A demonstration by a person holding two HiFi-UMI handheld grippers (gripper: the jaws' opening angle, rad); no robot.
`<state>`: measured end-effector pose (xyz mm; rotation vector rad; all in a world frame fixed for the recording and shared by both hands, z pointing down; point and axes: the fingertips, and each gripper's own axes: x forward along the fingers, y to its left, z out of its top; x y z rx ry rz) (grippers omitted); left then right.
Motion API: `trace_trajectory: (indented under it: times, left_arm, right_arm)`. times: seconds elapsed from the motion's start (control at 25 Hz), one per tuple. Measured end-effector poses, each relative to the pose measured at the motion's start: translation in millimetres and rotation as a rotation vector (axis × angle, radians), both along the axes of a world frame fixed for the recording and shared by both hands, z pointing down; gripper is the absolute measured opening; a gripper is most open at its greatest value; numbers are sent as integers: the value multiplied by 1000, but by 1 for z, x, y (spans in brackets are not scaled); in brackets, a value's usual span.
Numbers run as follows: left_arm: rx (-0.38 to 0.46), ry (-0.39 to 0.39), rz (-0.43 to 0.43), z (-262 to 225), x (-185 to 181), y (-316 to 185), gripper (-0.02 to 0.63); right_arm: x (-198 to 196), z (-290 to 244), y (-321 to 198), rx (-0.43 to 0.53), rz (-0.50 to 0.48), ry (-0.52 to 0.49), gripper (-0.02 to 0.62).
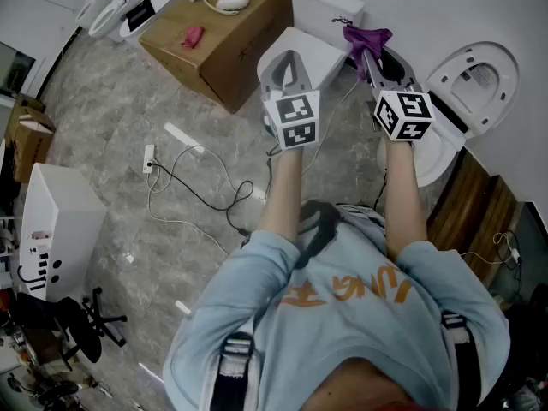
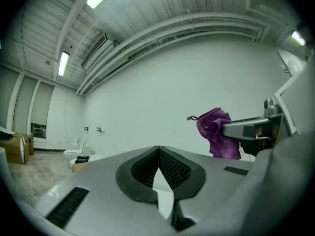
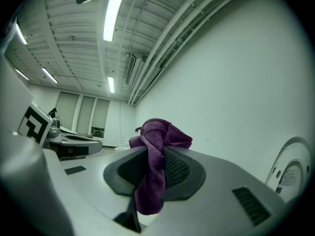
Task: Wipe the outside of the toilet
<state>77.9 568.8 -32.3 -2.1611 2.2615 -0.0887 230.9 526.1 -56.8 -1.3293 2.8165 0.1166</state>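
In the head view a white toilet point(image 1: 441, 157) stands at the right with its lid point(image 1: 479, 75) raised; my right arm hides part of the bowl. A second white toilet with tank point(image 1: 325, 7) and lowered lid point(image 1: 317, 54) is under my left gripper point(image 1: 287, 62). That gripper is shut with nothing in it, its pads meeting at the tips point(image 2: 158, 151). My right gripper point(image 1: 370, 54) is shut on a purple cloth point(image 1: 366, 35), which bunches above the jaws and hangs down between them point(image 3: 155, 181). Both grippers are held up in the air, apart from the toilets. The left gripper view also catches the cloth point(image 2: 219, 132).
A cardboard box point(image 1: 223, 32) with small items on top stands at the back left. A power strip point(image 1: 149, 157) and cables lie on the marble floor. A white cabinet point(image 1: 56, 229) and an office chair point(image 1: 81, 319) are at the left, wooden panels point(image 1: 475, 208) at the right.
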Motion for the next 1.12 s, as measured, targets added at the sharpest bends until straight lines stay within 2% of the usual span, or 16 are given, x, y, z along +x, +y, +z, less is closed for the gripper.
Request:
trace_trajectory:
  times: [0.16, 0.36, 0.76, 1.12]
  left_arm:
    - [2, 8, -5, 1, -7, -2, 25]
    - [-10, 9, 9, 6, -9, -7, 25]
    - [-34, 45, 16, 15, -19, -11, 25]
    - [-32, 69, 28, 10, -16, -30, 25]
  right_arm:
    - [-3, 1, -2, 5, 0, 6, 95]
    - [-8, 1, -3, -12, -26, -80, 95]
    - [-8, 16, -8, -54, 19, -28, 95]
    - [-12, 6, -24, -30, 5, -10, 96]
